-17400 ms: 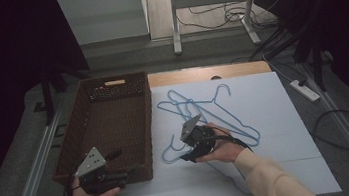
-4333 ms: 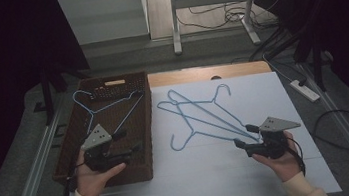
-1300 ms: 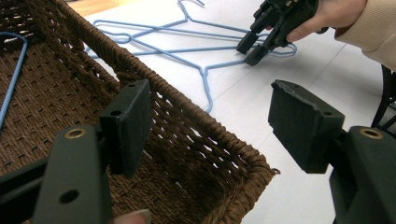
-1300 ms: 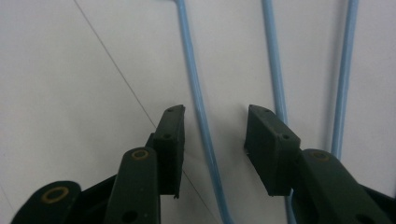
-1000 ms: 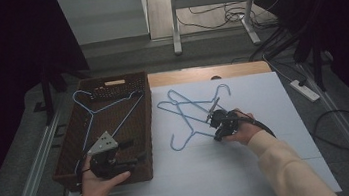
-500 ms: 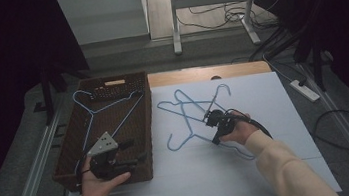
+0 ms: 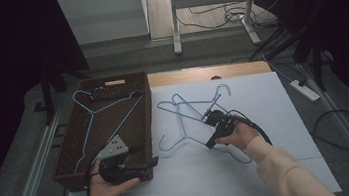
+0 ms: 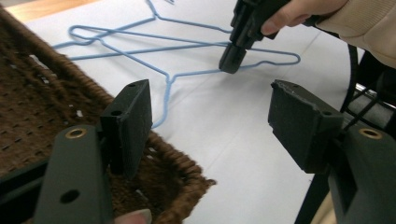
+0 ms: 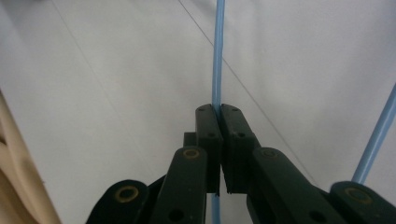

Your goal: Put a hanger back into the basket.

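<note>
Blue wire hangers (image 7: 189,111) lie overlapping on the white sheet (image 7: 275,116). My right gripper (image 7: 210,144) is shut on the wire of the nearest hanger (image 7: 183,142), low against the sheet. In the right gripper view the jaws (image 9: 218,112) pinch the blue wire (image 9: 219,56), which runs straight ahead. Another blue hanger (image 7: 95,119) lies inside the brown wicker basket (image 7: 66,154). My left gripper (image 7: 148,163) hovers open and empty at the basket's near right corner. In the left gripper view its jaws (image 8: 210,100) face the right gripper (image 8: 229,63) and the held hanger (image 8: 196,73).
The basket stands at the sheet's left side. A wooden table edge (image 7: 209,72) shows behind the sheet. On the floor to the right lie a power strip (image 7: 305,89) and cables (image 7: 347,127). Metal frame legs (image 7: 174,22) stand beyond the table.
My right gripper has slid a little left and nearer over the hangers, and the nearest hanger has shifted left with it. The left gripper has stayed put.
</note>
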`<move>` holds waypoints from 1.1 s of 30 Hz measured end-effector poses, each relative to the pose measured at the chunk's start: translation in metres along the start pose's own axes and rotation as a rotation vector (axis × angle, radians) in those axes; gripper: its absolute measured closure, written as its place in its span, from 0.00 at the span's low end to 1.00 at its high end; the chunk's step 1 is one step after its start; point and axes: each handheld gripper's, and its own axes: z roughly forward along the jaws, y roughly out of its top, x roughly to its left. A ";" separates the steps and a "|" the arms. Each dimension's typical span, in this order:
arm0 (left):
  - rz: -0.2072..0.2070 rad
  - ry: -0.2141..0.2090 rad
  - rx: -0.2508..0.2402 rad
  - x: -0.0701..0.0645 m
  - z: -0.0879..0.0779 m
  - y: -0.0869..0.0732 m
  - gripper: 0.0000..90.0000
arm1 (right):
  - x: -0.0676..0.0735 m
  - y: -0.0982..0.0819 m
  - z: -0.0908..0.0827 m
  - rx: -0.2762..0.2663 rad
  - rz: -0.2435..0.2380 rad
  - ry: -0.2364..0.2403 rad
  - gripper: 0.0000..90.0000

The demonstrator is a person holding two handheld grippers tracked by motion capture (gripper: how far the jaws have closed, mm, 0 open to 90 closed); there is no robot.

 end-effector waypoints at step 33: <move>-0.090 -0.142 0.146 -0.052 0.088 -0.003 0.35 | 0.019 -0.031 -0.006 -0.171 0.138 0.082 0.97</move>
